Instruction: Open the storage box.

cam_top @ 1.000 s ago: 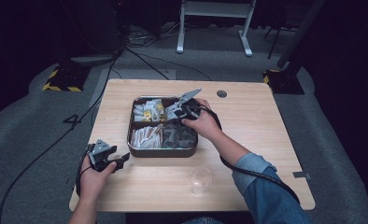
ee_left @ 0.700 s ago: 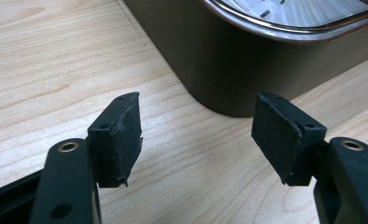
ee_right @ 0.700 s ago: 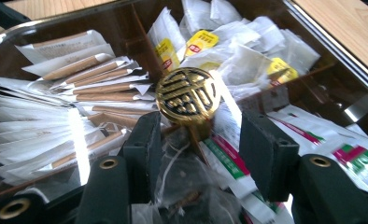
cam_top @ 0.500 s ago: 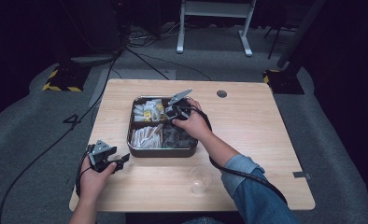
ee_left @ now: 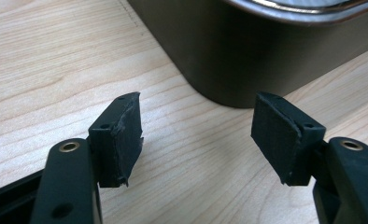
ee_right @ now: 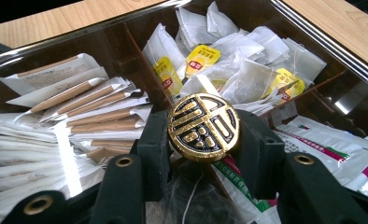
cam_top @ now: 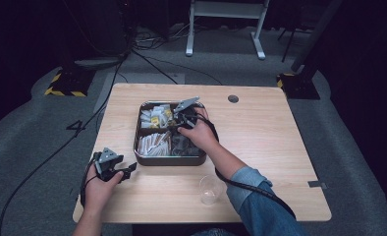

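Between the two black fingers at the lower middle of the right gripper view sits a round black-and-gold token (ee_right: pixel 203 127), pressed on both sides by the right gripper (ee_right: pixel 203 140), whose fingers have just been closing on it; its lower edge is hidden behind a clear bag (ee_right: pixel 191 196) whose contents are too dark to make out; in the high view the token is too small to tell, and the right gripper (cam_top: pixel 185 117) is largely covered by the hand over the middle of the metal tray (cam_top: pixel 169 161).

Around the token the tray's compartments show: white tea bags with yellow tags (ee_right: pixel 238 70) at the upper middle, paper-wrapped brown sticks (ee_right: pixel 93 112) at the left, white sachets with green and red print (ee_right: pixel 322 144) at the right, cut off by the frame edge.

At the lower left of the high view the left gripper (cam_top: pixel 125 173) rests on the tabletop (cam_top: pixel 275 147); in the left gripper view its fingers (ee_left: pixel 121 135) stand apart with nothing between them, just short of the tray's dark rounded corner (ee_left: pixel 229 56), though at their narrowest; a clear plastic cup (cam_top: pixel 210 189) stands near the tabletop's lower edge.
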{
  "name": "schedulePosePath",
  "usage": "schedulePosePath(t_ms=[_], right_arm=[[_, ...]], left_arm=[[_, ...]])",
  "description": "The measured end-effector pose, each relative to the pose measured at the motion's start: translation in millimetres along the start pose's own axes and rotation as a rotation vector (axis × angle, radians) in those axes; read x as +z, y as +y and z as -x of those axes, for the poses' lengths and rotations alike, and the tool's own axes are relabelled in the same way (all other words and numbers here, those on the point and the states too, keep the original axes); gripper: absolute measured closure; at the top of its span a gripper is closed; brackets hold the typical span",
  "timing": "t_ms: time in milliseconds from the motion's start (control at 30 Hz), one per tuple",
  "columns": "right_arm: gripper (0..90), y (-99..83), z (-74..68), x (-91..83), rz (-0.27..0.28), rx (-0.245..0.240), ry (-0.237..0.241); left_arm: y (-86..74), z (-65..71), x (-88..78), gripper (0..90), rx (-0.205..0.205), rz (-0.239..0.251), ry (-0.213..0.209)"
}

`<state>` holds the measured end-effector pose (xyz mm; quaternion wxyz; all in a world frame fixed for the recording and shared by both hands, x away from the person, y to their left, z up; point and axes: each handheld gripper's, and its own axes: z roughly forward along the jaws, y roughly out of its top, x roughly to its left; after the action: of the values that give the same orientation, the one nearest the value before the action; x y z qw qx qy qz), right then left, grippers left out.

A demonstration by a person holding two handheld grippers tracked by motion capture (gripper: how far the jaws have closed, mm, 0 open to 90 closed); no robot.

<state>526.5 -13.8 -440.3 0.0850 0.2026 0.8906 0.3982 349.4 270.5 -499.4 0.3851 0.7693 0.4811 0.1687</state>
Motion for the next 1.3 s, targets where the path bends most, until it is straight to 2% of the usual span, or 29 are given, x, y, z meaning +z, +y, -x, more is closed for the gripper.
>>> schedulePosePath(t_ms=[133, 367, 533, 567, 800, 1000, 1300], right_arm=[[58.6, -1.1, -2.9, 0.3, 0.010, 0.025, -0.022], [58.7, -1.6, -4.0, -0.3, 0.011, 0.025, -0.028], [58.7, -1.3, -4.3, -0.2, 0.016, 0.047, -0.033], [58.8, -0.9, -4.1, -0.3, 0.015, 0.043, -0.033], [58.9, 3.1, -4.9, -3.3, 0.008, 0.020, -0.039], [58.9, 8.9, -2.0, -14.8, 0.023, 0.007, -0.055], [58.9, 17.5, 5.7, -45.6, 0.069, 0.004, -0.054]], left_arm=[[-0.7, 0.3, 1.0, 34.1, -0.005, -0.006, -0.010], [-1.2, 0.6, 2.3, 34.0, -0.008, -0.015, -0.011], [-0.3, 4.8, 5.9, 33.9, 0.035, -0.057, 0.016], [0.3, 5.4, 6.2, 33.6, 0.055, -0.067, 0.021], [1.8, 5.8, 8.3, 30.9, 0.066, -0.069, 0.016], [2.0, 5.5, 8.2, 30.6, 0.066, -0.070, 0.015], [2.1, 5.0, 8.4, 30.6, 0.059, -0.070, 0.009]])
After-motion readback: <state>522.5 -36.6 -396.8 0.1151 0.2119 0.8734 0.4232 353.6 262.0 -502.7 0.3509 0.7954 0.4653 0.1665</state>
